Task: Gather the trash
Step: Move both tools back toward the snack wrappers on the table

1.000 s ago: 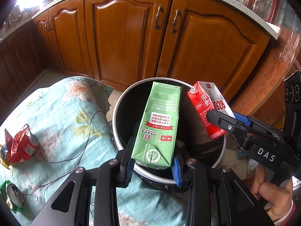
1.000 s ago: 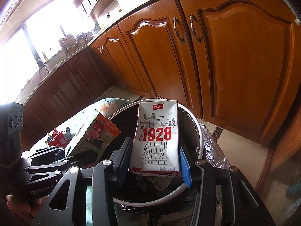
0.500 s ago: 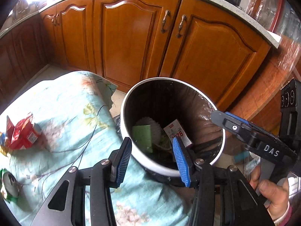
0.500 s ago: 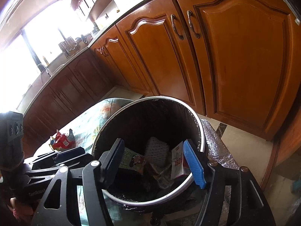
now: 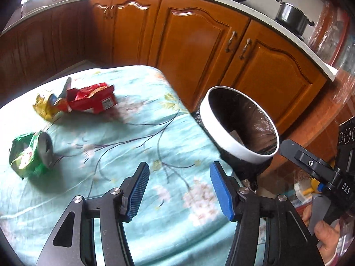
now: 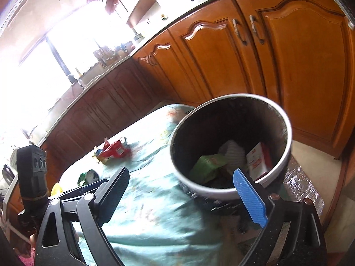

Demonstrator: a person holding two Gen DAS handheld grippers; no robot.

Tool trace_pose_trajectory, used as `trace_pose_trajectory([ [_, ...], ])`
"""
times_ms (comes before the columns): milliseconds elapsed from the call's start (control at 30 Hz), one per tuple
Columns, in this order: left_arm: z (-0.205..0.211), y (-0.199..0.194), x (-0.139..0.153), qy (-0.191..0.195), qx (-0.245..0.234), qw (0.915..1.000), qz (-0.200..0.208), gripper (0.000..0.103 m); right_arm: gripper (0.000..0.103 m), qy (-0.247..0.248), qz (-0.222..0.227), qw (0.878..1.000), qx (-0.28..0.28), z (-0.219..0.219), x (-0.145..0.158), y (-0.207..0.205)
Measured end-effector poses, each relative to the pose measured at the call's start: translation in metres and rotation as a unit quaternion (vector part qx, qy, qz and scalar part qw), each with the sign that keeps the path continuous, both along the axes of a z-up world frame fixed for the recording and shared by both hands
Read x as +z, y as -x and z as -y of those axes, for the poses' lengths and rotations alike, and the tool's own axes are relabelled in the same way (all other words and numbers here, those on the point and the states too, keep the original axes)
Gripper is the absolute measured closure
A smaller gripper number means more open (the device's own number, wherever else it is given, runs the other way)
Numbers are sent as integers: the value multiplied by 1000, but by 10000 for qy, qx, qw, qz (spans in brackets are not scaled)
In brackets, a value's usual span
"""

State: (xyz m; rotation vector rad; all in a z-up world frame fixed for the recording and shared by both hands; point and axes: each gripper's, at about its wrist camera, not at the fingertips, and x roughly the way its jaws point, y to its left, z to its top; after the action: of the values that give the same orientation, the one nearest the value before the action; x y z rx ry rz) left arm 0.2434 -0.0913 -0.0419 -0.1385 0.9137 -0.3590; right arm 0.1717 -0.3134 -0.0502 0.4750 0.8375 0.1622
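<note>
A home kitchen: carved wooden cabinets [image 5: 199, 44] under a pale worktop [image 5: 266, 20], a pot [image 5: 291, 17] on it, bottles by the window [image 6: 55, 66]

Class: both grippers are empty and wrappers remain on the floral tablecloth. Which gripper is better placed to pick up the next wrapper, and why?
Probably the left. The left gripper is open over the floral tablecloth, facing the crumpled green wrapper and crumpled red wrapper. The right gripper is also open but sits beside the white-rimmed trash bin.
</note>
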Motion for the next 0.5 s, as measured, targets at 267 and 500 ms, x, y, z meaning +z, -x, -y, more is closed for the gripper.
trace_pose_trajectory([
  [267, -69, 31, 0, 149, 620, 9978, -158, 43, 4, -134, -271, 9981, 543, -59, -18, 1],
  [500, -125, 45, 1, 313, 1138, 9929, -176, 39, 1, -107, -407, 9958, 809, -94, -27, -8],
])
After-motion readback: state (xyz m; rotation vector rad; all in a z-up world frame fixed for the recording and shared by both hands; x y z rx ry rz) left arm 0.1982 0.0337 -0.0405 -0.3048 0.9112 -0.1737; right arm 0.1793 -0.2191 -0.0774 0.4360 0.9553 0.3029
